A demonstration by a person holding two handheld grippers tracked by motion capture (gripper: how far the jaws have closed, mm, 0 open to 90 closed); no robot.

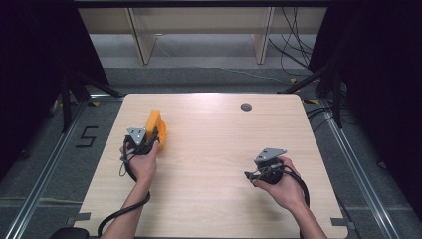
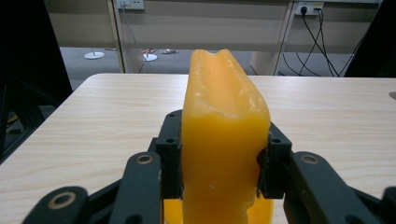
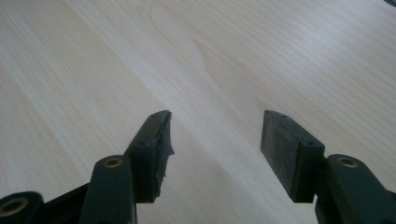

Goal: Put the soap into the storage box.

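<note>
Now the left gripper [image 2: 218, 170] clamps the orange block [image 2: 224, 140] between its jaws; the right gripper [image 3: 215, 144] gapes empty.

Glossy, waxy-smooth orange plastic block [image 2: 224, 140]; matt pale wood-grain table [image 1: 209, 164]; matt black plastic fingers [image 3: 289, 154], rubbery pads.

Light wooden table [image 1: 209, 149] with a dark round grommet [image 1: 246, 106] at one o'clock, grey floor marked "5" [image 1: 87, 136] at nine o'clock, black cables [image 1: 293, 47] at two o'clock
</note>
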